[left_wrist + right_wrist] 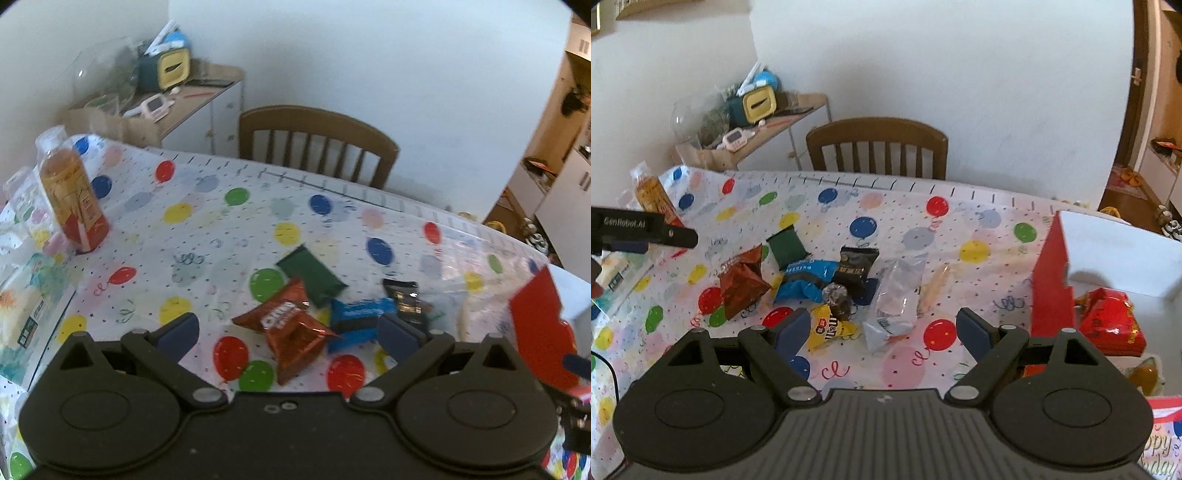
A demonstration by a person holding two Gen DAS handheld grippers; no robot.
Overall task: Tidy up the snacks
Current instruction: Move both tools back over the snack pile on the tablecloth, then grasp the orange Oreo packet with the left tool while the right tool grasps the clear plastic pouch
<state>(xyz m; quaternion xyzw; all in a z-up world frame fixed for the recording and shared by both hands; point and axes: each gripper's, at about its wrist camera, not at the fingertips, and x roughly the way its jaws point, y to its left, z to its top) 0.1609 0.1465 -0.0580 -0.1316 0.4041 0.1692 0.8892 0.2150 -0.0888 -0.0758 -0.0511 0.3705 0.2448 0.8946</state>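
Nearest to me, my right gripper hangs with its jaws wide apart and nothing between them, over a small yellow candy packet and a clear crinkly plastic wrapper. My left gripper is likewise spread and empty above a shiny red foil snack bag. Behind lie a blue foil pouch, a black sachet and a dark green packet, bunched and partly overlapping on the balloon-print tablecloth. These look light, soft and slippery; I would pinch a crimped end seam. The red-and-white open box, just right, already holds a red bag. Its tall wall is the edge to clear; the far tablecloth is open.
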